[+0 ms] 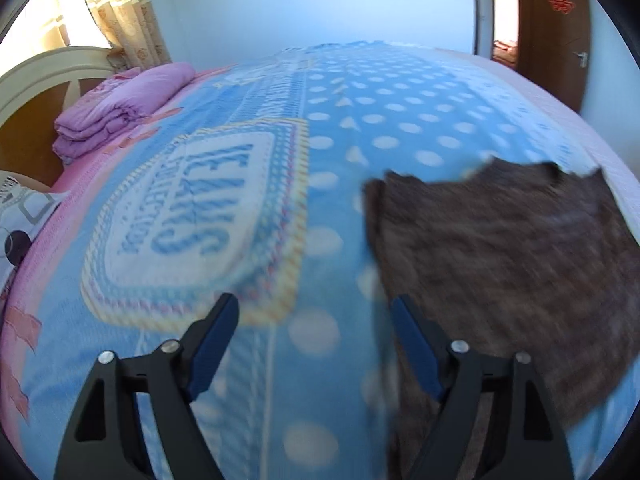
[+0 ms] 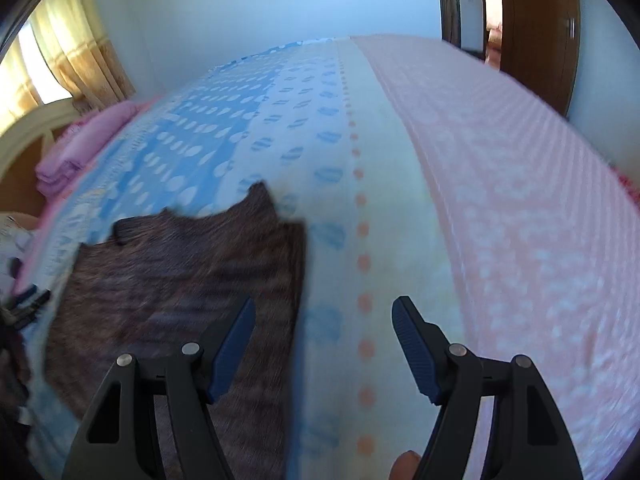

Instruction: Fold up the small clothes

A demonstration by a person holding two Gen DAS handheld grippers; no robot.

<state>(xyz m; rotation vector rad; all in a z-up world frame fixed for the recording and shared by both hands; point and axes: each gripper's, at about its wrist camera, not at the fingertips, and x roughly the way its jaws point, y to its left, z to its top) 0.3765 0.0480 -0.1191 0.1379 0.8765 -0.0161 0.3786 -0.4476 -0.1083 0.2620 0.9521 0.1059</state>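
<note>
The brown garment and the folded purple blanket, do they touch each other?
Apart. In the left wrist view the brown garment lies at the right, the folded purple blanket sits near the headboard, and a wide stretch of blue bedspread shows between them.

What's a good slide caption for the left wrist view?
Open left gripper above a dark brown garment lying flat on the blue polka-dot blanket.

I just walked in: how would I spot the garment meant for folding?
Start at the big blue polka-dot blanket covering the bed. Lying flat on it is the dark brown top. It is the only dark piece; the folded quilt is lilac.
</note>
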